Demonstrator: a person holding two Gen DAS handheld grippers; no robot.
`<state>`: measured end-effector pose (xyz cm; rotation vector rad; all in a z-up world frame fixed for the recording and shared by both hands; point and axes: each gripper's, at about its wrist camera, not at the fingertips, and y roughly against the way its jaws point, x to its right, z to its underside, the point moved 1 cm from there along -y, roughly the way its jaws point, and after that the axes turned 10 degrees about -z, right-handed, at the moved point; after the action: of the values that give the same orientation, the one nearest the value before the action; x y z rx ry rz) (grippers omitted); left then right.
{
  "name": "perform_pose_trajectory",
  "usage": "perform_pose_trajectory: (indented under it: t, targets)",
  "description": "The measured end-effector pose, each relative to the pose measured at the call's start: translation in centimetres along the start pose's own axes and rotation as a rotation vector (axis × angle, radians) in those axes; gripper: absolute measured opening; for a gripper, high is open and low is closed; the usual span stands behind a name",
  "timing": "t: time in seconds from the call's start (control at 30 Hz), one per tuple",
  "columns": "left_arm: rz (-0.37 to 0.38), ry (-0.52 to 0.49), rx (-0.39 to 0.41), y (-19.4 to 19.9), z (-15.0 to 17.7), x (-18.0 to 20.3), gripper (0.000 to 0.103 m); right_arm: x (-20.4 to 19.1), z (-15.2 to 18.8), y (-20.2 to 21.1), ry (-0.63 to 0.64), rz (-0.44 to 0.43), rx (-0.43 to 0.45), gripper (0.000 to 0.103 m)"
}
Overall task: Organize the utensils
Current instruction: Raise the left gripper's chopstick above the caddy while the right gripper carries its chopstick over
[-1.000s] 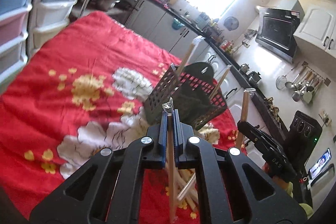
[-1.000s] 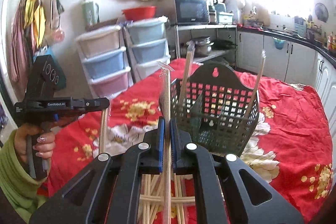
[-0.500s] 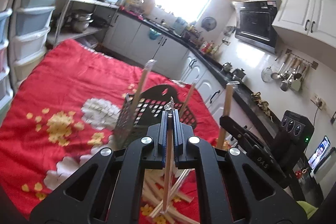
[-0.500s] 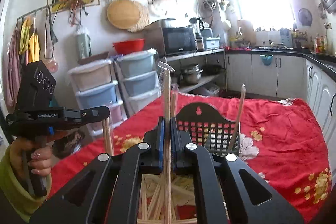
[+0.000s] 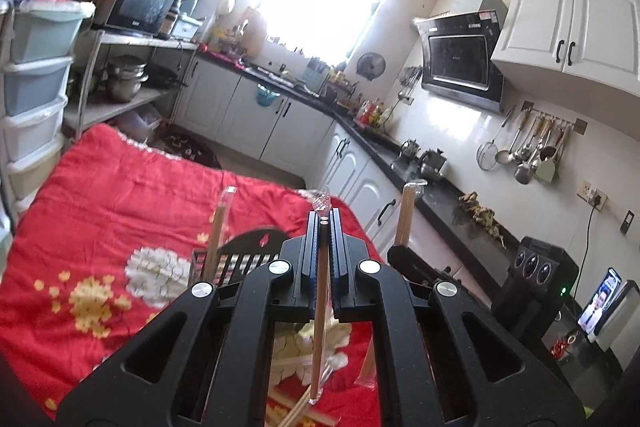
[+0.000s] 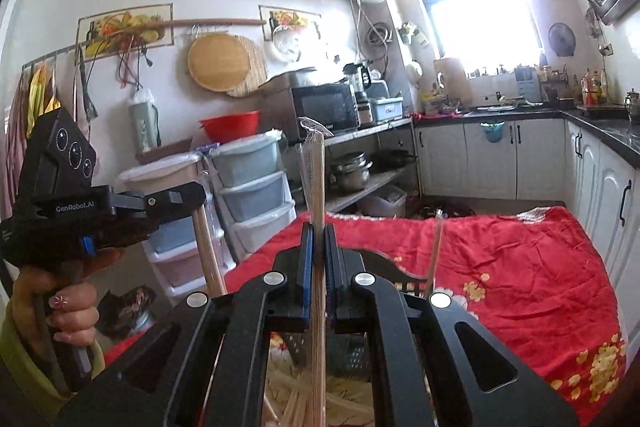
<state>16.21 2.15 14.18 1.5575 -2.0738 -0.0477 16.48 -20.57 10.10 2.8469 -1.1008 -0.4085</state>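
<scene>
- Chopsticks in clear wrap are what both tools hold. The left gripper (image 5: 324,223) is pinched tight on one wrapped pair (image 5: 321,291), which stands almost straight up.
- The right gripper (image 6: 316,231) is pinched tight on another wrapped pair (image 6: 318,183), also standing up, with its top poking high above the fingers.
- The black basket (image 5: 256,247) sits on the red cloth (image 5: 120,211), in front of and below both tools. In both views only its top edge shows, the rest hidden by the tool.
- Two wrapped pairs already stand in the basket, one at its left end (image 5: 219,223) and one at its right (image 6: 436,247).
- More chopsticks (image 6: 296,399) lie loose in a pile on the cloth under the tools.
- Both held pairs point up and down, the same way as the basket's slots, so I think each only needs to move forward and then down.
- From the left view, the left gripper looks closer to the basket's middle, so it may go first. The right gripper's pair (image 5: 406,215) stands off to the right of the basket.
</scene>
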Motion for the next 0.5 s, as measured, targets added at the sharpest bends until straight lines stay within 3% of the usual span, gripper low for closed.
perform_pose_trajectory:
  t: [0.33, 0.5]
  targets:
    - [-0.008, -0.028, 0.072, -0.7, -3.2, 1.7, 0.002, 1.1, -3.1, -0.6, -0.001, 0.001, 0.105, 0.006]
    - [-0.047, -0.044, 0.102, -1.5, -4.8, 2.1, 0.002, 1.7, -4.7, -1.3, 0.019, 0.020, 0.156, 0.006]
